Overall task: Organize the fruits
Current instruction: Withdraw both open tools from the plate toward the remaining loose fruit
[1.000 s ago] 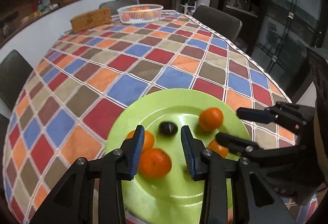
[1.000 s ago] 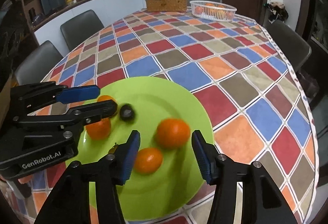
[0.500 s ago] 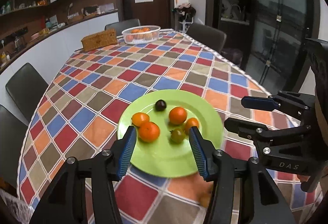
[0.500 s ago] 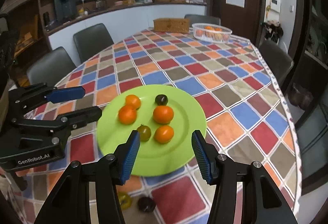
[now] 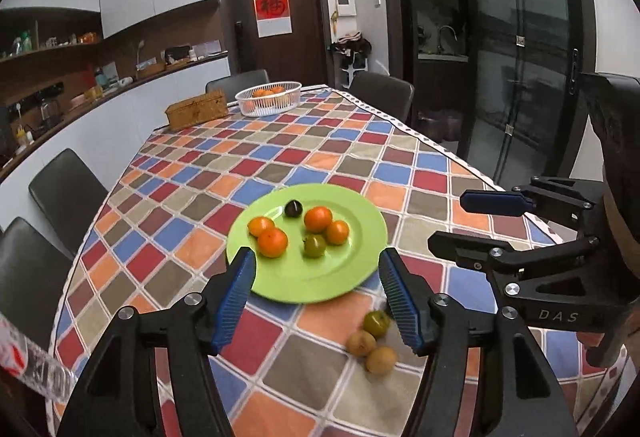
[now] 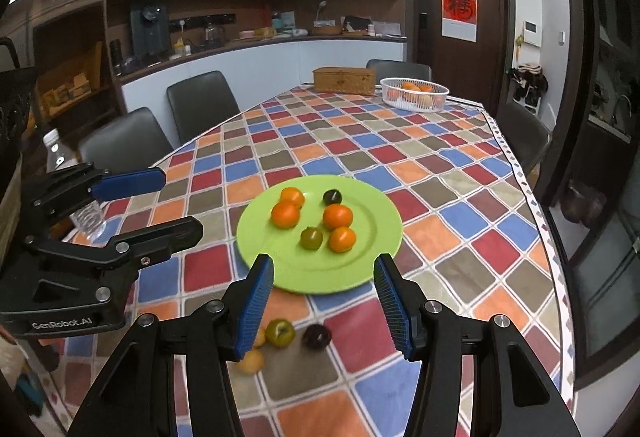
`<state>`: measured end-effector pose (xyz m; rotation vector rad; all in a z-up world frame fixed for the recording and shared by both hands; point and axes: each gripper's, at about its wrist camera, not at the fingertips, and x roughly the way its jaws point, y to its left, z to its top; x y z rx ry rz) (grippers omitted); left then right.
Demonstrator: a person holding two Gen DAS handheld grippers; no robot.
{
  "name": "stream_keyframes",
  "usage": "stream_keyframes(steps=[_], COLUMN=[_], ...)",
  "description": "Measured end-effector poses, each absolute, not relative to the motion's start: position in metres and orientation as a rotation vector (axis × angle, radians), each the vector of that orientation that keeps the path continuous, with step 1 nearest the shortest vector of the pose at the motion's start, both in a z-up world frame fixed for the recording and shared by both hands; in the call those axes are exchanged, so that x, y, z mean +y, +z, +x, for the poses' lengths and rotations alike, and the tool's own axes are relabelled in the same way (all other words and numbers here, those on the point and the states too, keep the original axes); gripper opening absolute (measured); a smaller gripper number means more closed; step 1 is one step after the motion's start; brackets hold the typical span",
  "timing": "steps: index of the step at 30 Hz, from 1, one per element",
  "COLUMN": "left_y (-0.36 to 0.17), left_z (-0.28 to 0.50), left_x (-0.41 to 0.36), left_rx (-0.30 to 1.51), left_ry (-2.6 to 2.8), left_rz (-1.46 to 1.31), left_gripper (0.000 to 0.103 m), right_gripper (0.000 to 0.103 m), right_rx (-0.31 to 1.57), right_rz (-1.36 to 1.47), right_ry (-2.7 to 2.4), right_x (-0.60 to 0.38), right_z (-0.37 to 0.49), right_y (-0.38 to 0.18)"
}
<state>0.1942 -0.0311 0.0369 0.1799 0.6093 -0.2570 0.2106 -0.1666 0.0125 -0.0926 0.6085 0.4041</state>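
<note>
A green plate [image 5: 344, 269] [image 6: 376, 237] lies on the checked tablecloth with several orange fruits [image 5: 273, 242] [image 6: 338, 217], a greenish one [image 5: 315, 245] [image 6: 311, 238] and a dark one [image 5: 293, 208] [image 6: 332, 196]. In front of the plate lie loose fruits: a green one [image 5: 376, 322] [image 6: 281, 331], two yellow-brown ones [image 5: 381, 359] [image 6: 250, 361] and a dark one [image 6: 317, 335]. My left gripper [image 5: 318, 297] hovers above the plate's near rim, jaws opening, nothing between them. My right gripper [image 6: 324, 301] is open and holds nothing.
A white basket of oranges [image 5: 269, 98] [image 6: 414, 93] and a woven box [image 5: 197, 114] [image 6: 344, 80] stand at the table's far end. A clear water bottle [image 6: 86, 215] stands by the left edge. Dark chairs [image 5: 64, 193] ring the table.
Both grippers have pulled back and up from the plate, so the loose fruits in front of it now show. The left gripper's jaws have spread wider.
</note>
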Motion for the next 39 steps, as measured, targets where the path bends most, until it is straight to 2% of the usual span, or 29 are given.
stream_keyframes(steps=[17, 36, 39], left_y=[-0.007, -0.063, -0.071], left_z=[0.155, 0.167, 0.173], left_x=[-0.051, -0.07, -0.07], left_rx=[0.654, 0.777, 0.802], left_ry=[-0.193, -0.241, -0.249], left_rz=[0.133, 0.17, 0.157], left_gripper=[0.063, 0.063, 0.059], right_gripper=[0.053, 0.053, 0.053], right_rx=[0.617, 0.675, 0.69], right_rz=[-0.236, -0.41, -0.413], right_ry=[0.484, 0.625, 0.639], right_x=[-0.179, -0.16, -0.159], right_z=[0.186, 0.203, 0.209], right_y=[-0.019, -0.069, -0.074])
